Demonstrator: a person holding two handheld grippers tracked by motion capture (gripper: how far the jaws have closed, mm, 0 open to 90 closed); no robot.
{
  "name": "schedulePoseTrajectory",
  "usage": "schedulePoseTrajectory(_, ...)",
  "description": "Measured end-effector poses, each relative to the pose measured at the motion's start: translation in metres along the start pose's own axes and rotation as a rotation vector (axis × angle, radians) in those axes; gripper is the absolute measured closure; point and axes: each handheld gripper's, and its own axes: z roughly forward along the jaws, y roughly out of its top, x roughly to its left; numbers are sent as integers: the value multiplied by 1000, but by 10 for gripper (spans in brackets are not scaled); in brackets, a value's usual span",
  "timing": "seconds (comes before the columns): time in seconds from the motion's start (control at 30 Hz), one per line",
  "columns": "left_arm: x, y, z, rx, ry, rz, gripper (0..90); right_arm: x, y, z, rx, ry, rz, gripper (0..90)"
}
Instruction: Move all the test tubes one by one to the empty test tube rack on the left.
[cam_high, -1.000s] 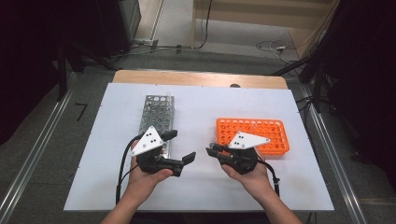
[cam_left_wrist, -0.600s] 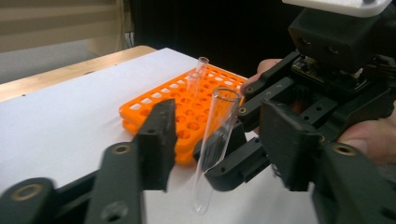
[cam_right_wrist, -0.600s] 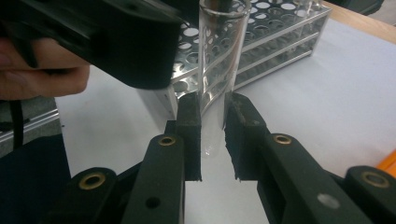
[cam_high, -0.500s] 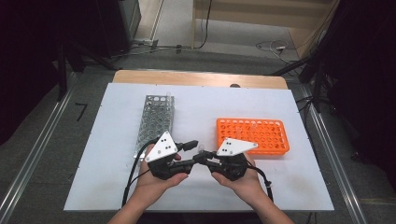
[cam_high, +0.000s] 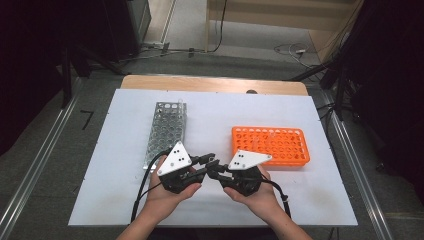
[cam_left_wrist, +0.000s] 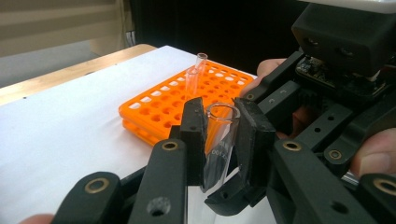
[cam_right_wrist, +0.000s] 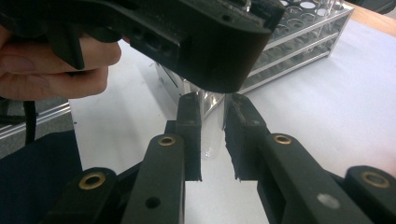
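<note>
Both grippers meet over the white table (cam_high: 125, 200) in front of the orange plastic rack (cam_high: 270, 145). Left gripper (cam_left_wrist: 219, 135) has just been closing, now clamped on the clear glass test tube (cam_left_wrist: 219, 140); right gripper (cam_right_wrist: 212, 135) clamps the same tube.

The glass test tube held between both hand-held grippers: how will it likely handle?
The test tube looks like thin clear glass, so probably fragile under hard squeezing. Its smooth round wall may slip between pads, and it would likely roll on the flat table.
</note>
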Motion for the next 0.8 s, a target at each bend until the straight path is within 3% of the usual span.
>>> schedulePoseTrajectory(0.23,0,0,0,-3,20,11,759,-1,0,0,-2,-3,5,741)
schedulePoseTrajectory(0.43,3,2,-1,-13,20,-4,760,-3,-1,-2,-20,5,8,714)
schedulePoseTrajectory(0.57,8,5,-3,-20,32,-10,760,-10,-3,-7,-35,29,8,568)
schedulePoseTrajectory(0.8,21,11,-6,-31,60,-19,760,-21,-7,-23,-73,15,34,228)
